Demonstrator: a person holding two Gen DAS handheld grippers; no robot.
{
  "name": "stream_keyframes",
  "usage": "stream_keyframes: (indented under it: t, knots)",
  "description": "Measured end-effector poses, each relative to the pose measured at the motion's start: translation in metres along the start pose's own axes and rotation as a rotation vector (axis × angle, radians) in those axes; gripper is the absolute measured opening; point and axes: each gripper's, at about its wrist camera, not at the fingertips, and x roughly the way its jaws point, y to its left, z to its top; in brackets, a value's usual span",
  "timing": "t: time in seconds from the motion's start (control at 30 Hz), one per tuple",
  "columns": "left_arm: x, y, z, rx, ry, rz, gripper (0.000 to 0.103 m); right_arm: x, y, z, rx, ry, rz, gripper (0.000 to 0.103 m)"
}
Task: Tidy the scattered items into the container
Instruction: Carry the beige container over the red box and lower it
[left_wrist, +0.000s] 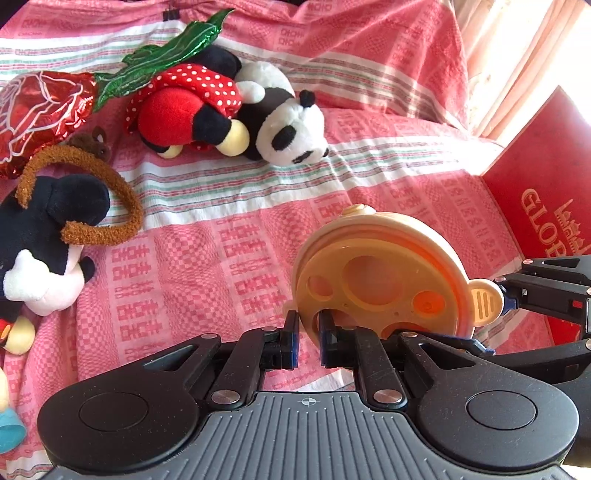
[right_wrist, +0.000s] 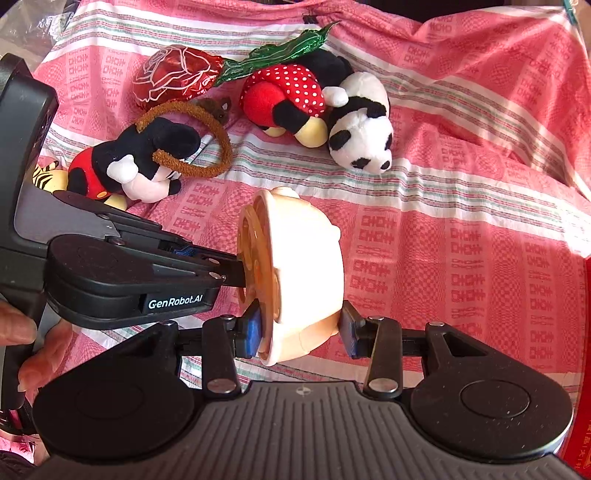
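Observation:
A round cream container (left_wrist: 380, 273) with an orange perforated disc is held tilted above the pink bedspread, gripped from two sides. My left gripper (left_wrist: 308, 332) is shut on the disc's lower edge. My right gripper (right_wrist: 301, 328) is shut across the cream body (right_wrist: 306, 266); one of its fingers (left_wrist: 532, 291) shows at the container's tab. In the right wrist view the left gripper (right_wrist: 240, 275) comes in from the left. A red box (left_wrist: 546, 206) stands at the right. Scattered toys lie beyond: a panda (left_wrist: 291, 125), a polka-dot mouse plush (left_wrist: 184, 107) and a black mouse plush (left_wrist: 48, 236).
A foil rose (left_wrist: 40, 110) and a brown fuzzy headband (left_wrist: 110, 206) lie by the black mouse plush. A striped tiger toy (right_wrist: 42, 175) sits behind the left gripper, and a blue cup (left_wrist: 11, 428) at the bottom left. A person's hand (right_wrist: 22, 332) holds the left gripper's handle.

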Motion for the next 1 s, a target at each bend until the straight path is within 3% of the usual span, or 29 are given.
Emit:
stream_keyframes:
  t: [0.2, 0.47, 0.77, 1.0]
  knots:
    - [-0.011, -0.013, -0.005, 0.051, -0.013, -0.029, 0.005, -0.018, 0.002, -0.015, 0.044, -0.029, -0.038, 0.047]
    - [-0.023, -0.054, -0.004, 0.13, -0.04, -0.122, 0.005, -0.063, -0.014, -0.039, 0.117, -0.08, -0.136, 0.047]
    - [-0.06, -0.151, 0.034, 0.239, -0.167, -0.188, 0.006, -0.153, -0.068, -0.05, 0.153, -0.213, -0.249, 0.047]
    - [-0.088, -0.268, 0.059, 0.34, -0.273, -0.251, 0.006, -0.244, -0.138, -0.072, 0.174, -0.327, -0.346, 0.047]
